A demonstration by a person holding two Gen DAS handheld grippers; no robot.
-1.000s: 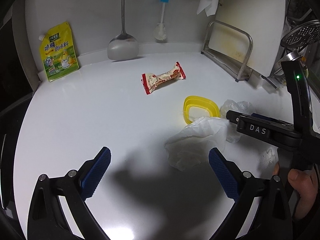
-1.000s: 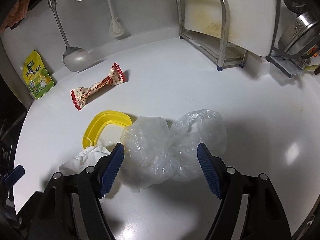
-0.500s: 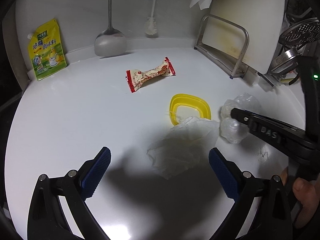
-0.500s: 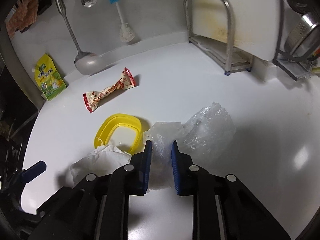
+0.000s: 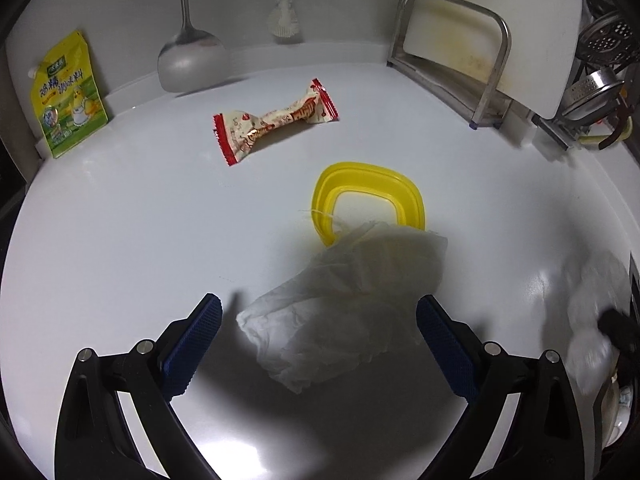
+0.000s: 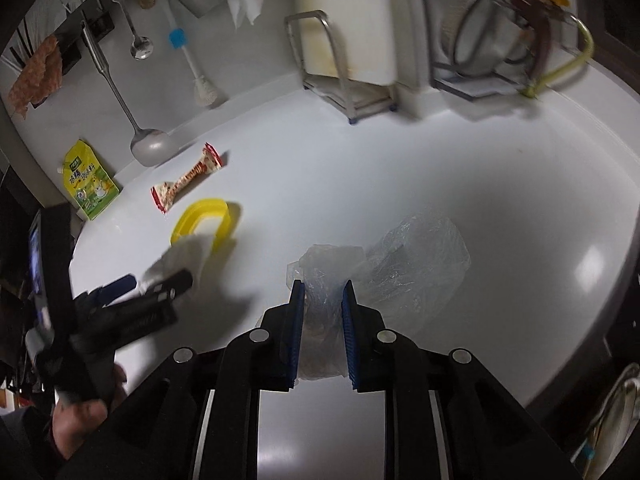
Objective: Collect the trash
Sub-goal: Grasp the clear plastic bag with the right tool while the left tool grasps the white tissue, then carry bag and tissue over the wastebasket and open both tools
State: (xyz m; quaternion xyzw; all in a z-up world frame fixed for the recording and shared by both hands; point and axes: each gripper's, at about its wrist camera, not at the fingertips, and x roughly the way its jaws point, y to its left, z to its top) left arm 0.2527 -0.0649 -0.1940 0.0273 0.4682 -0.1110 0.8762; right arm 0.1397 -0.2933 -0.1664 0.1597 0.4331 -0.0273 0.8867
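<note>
At about nine o'clock in the left wrist view a green-and-yellow seasoning pouch [image 5: 68,96] leans against the back wall, with a steel ladle [image 5: 191,60] hanging at eleven o'clock and a white brush [image 5: 285,20] beside it. Just below them, on the white counter [image 5: 120,240], lies a red-and-white snack wrapper [image 5: 276,120]. Near centre sits a yellow lid [image 5: 368,200], and a crumpled tissue [image 5: 348,312] overlaps its near edge, reaching down between the spread blue pads of the left gripper [image 5: 318,344], which is released and holds nothing. At one o'clock a white cutting board [image 5: 492,28] stands in a metal rack [image 5: 460,60]. At four o'clock only a blurred scrap of clear plastic bag [image 5: 592,312] shows

The right wrist view makes that bag plain: at six o'clock the right gripper [image 6: 322,334] is clenched on the crumpled clear plastic bag [image 6: 400,264], its blue pads squeezing a fold while the rest spreads toward three o'clock on the counter [image 6: 440,160]. At eight o'clock this view also shows the left gripper [image 6: 160,284] from outside, motion-blurred, with the tissue [image 6: 184,256] at its tips and the person's left hand [image 6: 80,420] on the handle. Only here appear a cloth [image 6: 36,76] at ten o'clock, a small spoon [image 6: 140,46] hung on the wall, and a steel pot [image 6: 492,32] in the dish rack at one o'clock
</note>
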